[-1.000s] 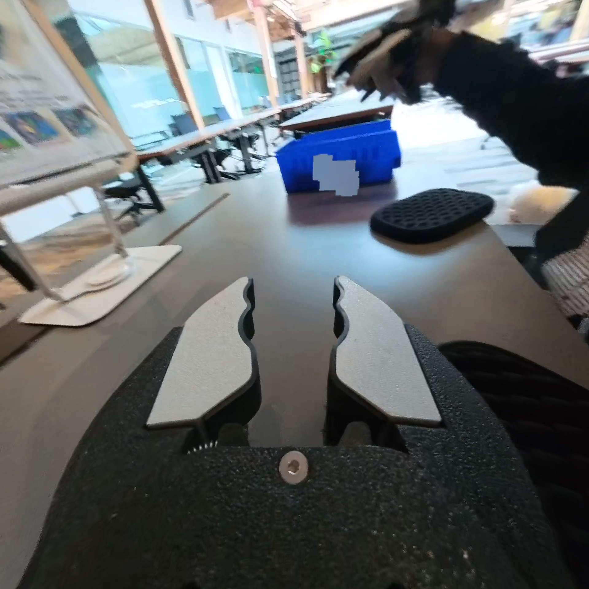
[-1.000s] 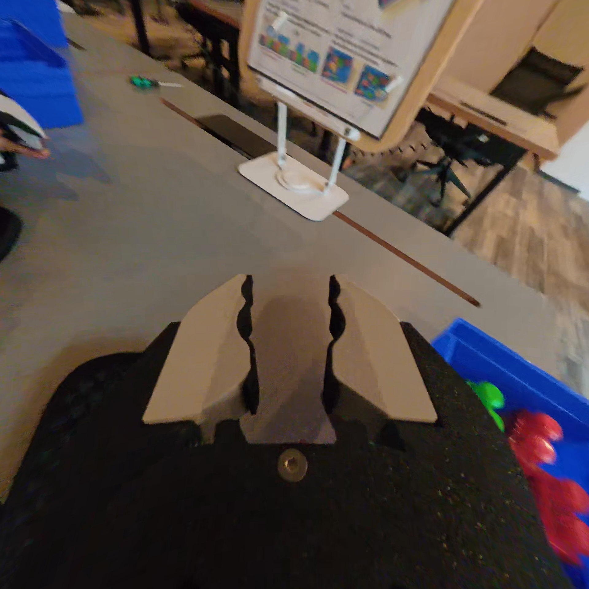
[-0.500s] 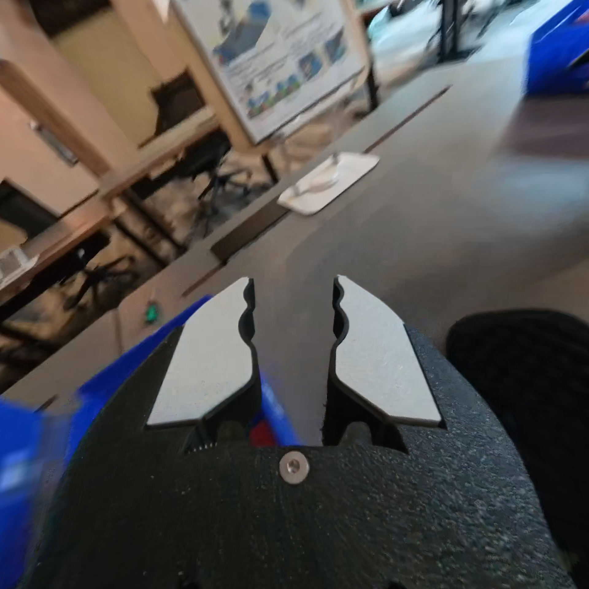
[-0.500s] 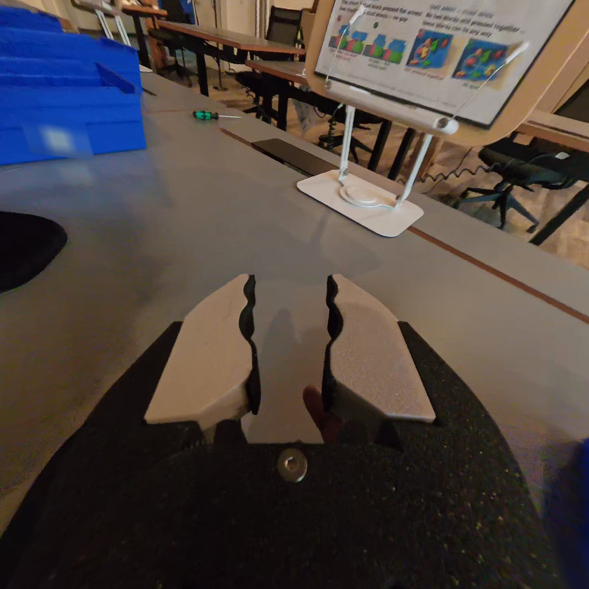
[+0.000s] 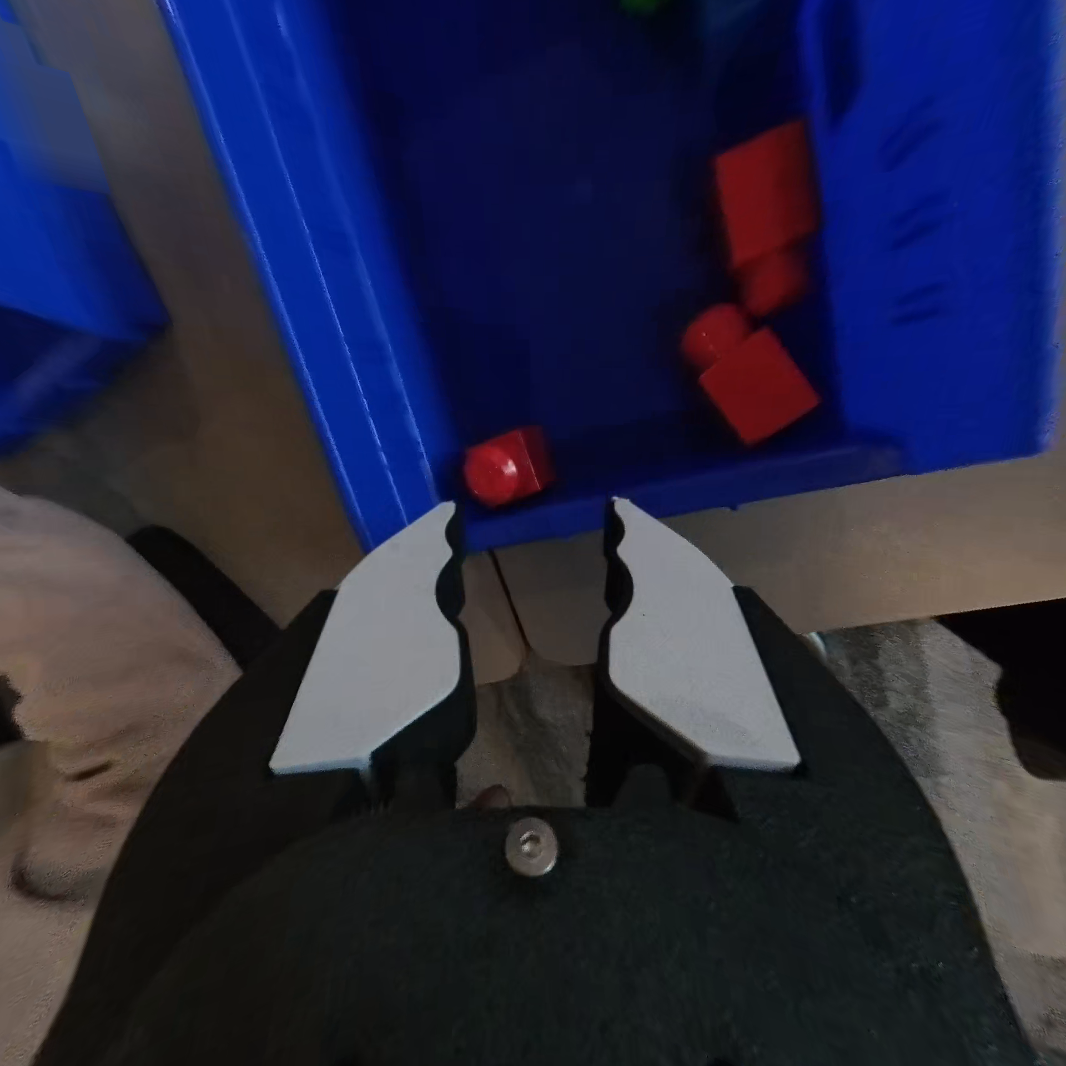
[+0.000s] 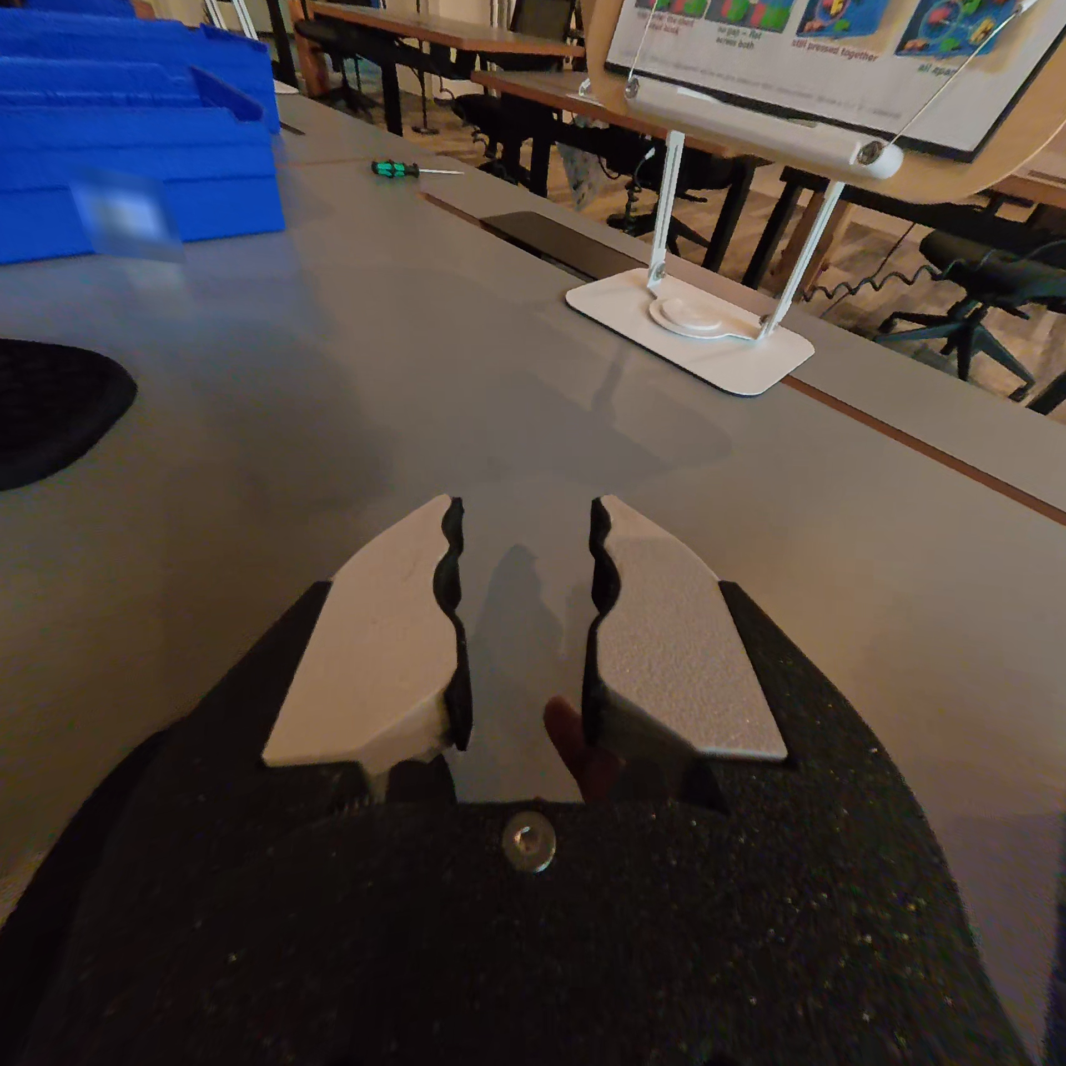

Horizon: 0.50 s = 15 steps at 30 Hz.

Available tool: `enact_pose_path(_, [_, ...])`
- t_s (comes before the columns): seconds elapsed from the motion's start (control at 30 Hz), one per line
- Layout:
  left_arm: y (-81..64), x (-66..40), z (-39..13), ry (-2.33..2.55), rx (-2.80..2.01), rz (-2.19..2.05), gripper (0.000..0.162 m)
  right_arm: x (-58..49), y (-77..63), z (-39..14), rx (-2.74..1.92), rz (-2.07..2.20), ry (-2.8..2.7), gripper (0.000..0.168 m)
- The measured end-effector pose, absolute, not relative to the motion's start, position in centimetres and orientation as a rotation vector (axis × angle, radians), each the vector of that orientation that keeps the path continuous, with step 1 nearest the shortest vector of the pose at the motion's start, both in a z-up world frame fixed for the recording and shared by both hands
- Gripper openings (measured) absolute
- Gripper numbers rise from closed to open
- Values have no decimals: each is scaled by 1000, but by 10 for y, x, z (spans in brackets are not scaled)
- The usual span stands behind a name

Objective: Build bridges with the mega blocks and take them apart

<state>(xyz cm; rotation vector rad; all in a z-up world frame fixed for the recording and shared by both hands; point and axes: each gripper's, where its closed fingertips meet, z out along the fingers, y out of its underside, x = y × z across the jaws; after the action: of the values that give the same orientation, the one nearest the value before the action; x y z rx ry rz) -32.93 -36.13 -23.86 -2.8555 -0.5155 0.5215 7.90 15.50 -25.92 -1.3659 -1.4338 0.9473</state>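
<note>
A grey table top carried a white flat-based stand at the far right, holding up a tilted printed sheet on a board. A green-handled screwdriver lay at the far side, beside stacked blue plastic bins at the far left. A black perforated oval mat sat at the left edge. Dark office chairs stood beyond the table.

— What are the surfaces like?
— The blue bin is ribbed, slightly shiny plastic; the red blocks in it are smooth and glossy.
— And the table?
— Matt grey, smooth. The gripper fingers look grainy and matt (black housing rougher still) — with a bright metal screw.
</note>
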Motion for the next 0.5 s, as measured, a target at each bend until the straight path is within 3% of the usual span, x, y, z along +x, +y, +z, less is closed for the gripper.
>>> enact_pose_path(0.5, [-378,-359,-301,-780,-2911,379,46,82,157,-265,-1364,932,-1456,42])
